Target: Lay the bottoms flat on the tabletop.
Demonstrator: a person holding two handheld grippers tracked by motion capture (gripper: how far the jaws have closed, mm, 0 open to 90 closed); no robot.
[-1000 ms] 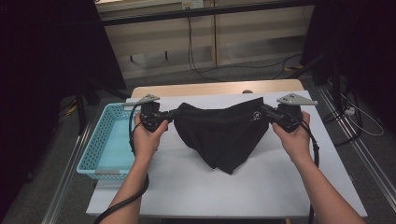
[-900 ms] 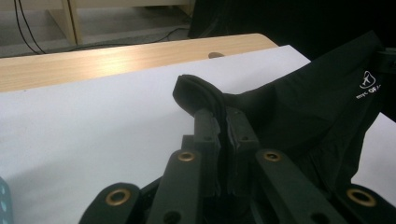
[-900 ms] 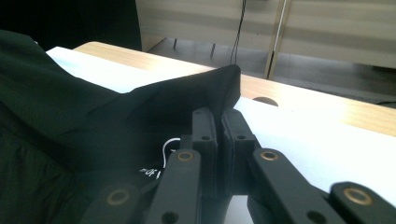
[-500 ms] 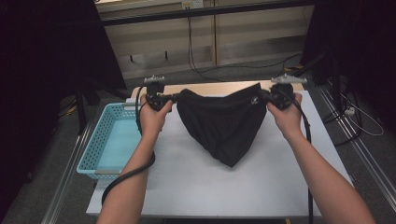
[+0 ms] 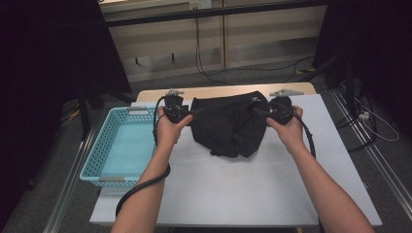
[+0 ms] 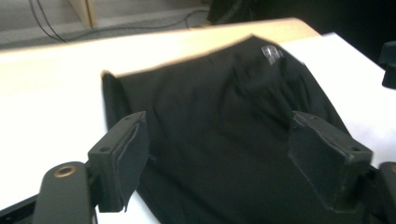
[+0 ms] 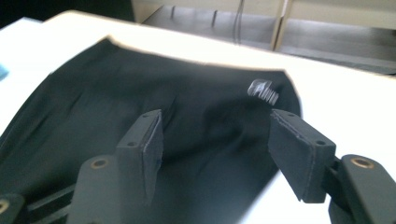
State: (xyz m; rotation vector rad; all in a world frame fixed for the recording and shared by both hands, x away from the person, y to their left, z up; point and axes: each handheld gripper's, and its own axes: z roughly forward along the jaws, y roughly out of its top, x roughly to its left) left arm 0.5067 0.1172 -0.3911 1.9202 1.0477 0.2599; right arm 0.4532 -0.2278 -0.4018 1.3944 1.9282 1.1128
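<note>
A black garment (image 5: 228, 124) with a small white logo lies bunched on the white table (image 5: 233, 194), its top edge near the far wooden rim. My left gripper (image 5: 192, 112) sits at its left edge and my right gripper (image 5: 260, 110) at its right edge. Both have just been opening their jaws. In the left gripper view the left gripper (image 6: 218, 121) stands open over the cloth (image 6: 210, 93), and its pads do not press on it. The right gripper (image 7: 215, 116) is likewise open above the fabric (image 7: 140, 93) near the logo (image 7: 264, 91).
A light blue mesh basket (image 5: 121, 145) stands on the table's left side, close to my left forearm. Cables run over the floor beyond the far edge. Bare white tabletop stretches between the garment and the near edge.
Both hands came down and nearer with the stretched garment. Both grippers opened and let go, and the cloth now rests slack on the table.
</note>
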